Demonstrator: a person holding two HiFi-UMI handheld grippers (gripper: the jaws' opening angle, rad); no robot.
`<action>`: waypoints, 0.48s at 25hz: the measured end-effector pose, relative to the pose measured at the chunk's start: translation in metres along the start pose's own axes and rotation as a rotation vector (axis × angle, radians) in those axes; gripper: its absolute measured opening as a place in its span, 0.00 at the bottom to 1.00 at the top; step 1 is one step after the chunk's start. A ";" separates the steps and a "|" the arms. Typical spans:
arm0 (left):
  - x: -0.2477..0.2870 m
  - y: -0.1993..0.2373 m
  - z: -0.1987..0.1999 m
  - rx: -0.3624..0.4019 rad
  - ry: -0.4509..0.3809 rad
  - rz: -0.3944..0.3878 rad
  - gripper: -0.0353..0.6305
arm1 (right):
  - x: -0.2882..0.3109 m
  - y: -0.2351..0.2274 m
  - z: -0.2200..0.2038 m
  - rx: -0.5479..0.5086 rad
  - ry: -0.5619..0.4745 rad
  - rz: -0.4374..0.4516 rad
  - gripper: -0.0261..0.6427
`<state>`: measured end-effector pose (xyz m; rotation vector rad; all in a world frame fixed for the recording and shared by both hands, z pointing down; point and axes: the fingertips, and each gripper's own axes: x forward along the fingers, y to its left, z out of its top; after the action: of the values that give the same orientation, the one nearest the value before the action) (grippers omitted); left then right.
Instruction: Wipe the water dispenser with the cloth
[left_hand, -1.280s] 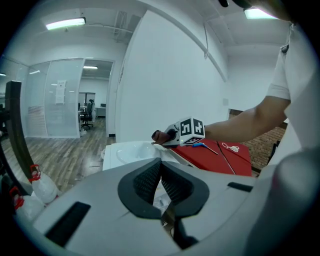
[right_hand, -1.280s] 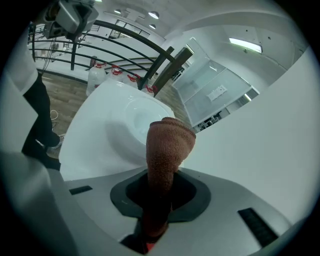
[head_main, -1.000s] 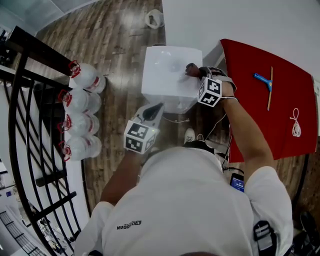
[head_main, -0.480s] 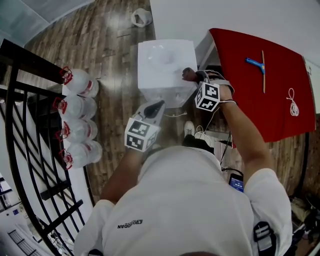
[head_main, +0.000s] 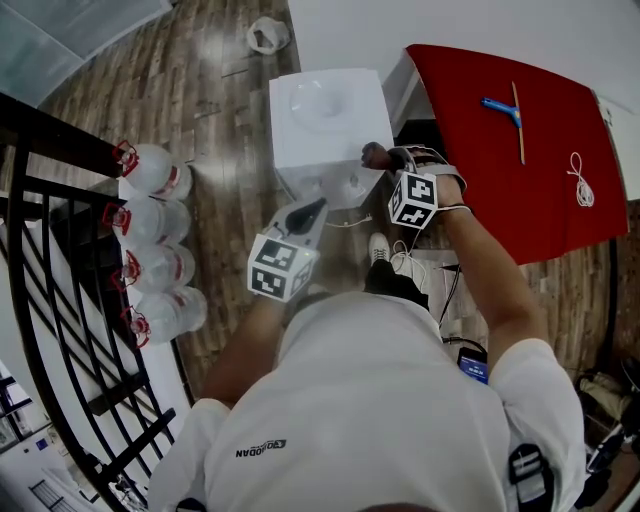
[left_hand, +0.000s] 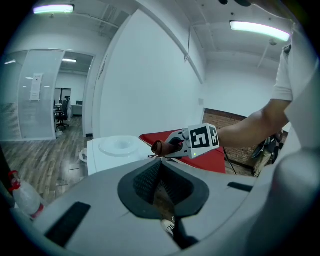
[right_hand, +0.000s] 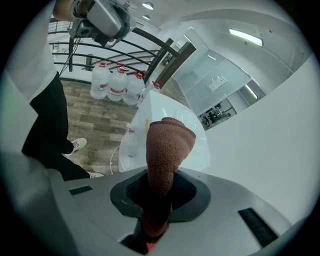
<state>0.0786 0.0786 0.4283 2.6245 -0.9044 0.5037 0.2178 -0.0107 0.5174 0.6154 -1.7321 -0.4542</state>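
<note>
The room has a brown wooden floor (head_main: 225, 110) and a white wall (head_main: 450, 25). The water dispenser (head_main: 322, 125) is a white box that stands on the floor next to the wall. Its top has a round dip (head_main: 318, 100) in it.

The cloth (head_main: 373, 155) is brown and rolled up. It sits at the right side of the dispenser's top, near the front corner. I cannot tell if it touches the box. The right gripper (head_main: 386, 158) pinches the cloth tight between its two jaws, and the cloth sticks out past the tips toward the dispenser.

The left gripper (head_main: 316, 207) is held in front of the dispenser, a bit lower and apart from it. Its jaws are pressed together at the tips and hold nothing.

The person's white shoe (head_main: 378, 247) is on the floor just in front of the dispenser.

To the left, four big water bottles (head_main: 152, 222) with red caps lie in a row on the floor. They are see-through, but how much water is in them I cannot tell. A black railing (head_main: 55, 290) runs beside them.

To the right is a red table (head_main: 540, 190). A blue tool (head_main: 500, 108) and a curled white cord (head_main: 579, 180) lie on it, well apart from each other.

Something small and white (head_main: 265, 35) lies on the floor behind the dispenser, near the wall.
</note>
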 end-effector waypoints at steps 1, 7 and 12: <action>-0.002 0.000 -0.001 0.002 -0.002 -0.003 0.04 | -0.002 0.003 0.001 0.005 0.000 0.001 0.12; -0.008 0.006 -0.003 0.014 0.005 -0.002 0.04 | -0.020 0.013 0.009 0.210 -0.061 0.020 0.12; 0.001 0.008 0.001 0.039 0.029 -0.008 0.04 | -0.034 -0.001 -0.004 0.674 -0.174 0.046 0.12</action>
<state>0.0743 0.0719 0.4289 2.6473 -0.8830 0.5609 0.2281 0.0094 0.4912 1.0296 -2.0660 0.1339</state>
